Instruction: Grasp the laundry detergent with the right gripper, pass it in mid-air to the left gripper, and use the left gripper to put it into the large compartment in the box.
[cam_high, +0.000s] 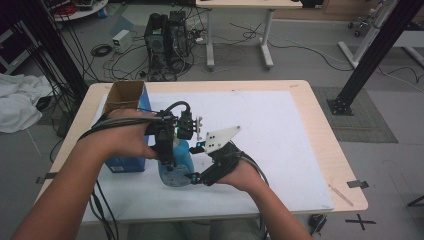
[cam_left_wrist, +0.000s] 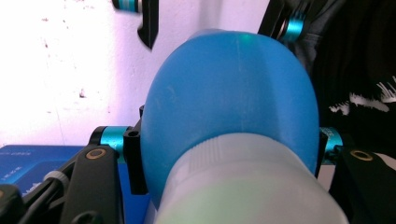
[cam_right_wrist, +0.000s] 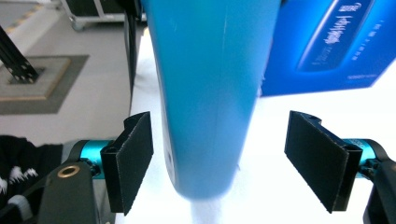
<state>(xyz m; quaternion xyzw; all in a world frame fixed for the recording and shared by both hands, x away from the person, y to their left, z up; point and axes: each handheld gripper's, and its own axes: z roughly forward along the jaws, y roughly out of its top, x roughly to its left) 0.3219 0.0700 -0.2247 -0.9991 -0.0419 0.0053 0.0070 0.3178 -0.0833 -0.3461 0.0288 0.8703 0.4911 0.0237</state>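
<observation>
Bottle (cam_left_wrist: 229, 107), blue with a pale cap end, sits clamped between the jaws of my left gripper (cam_left_wrist: 229, 154), which press on its sides just below the shoulder; in the high view the same bottle (cam_high: 176, 167) hangs over the white mat (cam_high: 280, 150) near the table's (cam_high: 320, 125) front edge. My right gripper (cam_right_wrist: 219, 158) has its jaws spread wide around the bottle's (cam_right_wrist: 210, 93) lower body: both black pads (cam_right_wrist: 133, 158) stand off from the plastic, a narrow gap on one side and a broader one on the other, so nothing is held there. Behind the bottle stands a blue box (cam_right_wrist: 327, 42) with white lettering, too blurred and tilted for me to read; in the high view that box (cam_high: 131, 107) shows an open brown cardboard top and stands just beside my left hand (cam_high: 125, 137). That hand comes in from the lower left, wrist bent, its gripper (cam_high: 167, 145) pointing down onto the bottle. My right hand (cam_high: 247, 175) comes from the lower right, its gripper (cam_high: 197, 177) turned sideways toward the bottle, grey plate (cam_high: 220, 137) uppermost.
</observation>
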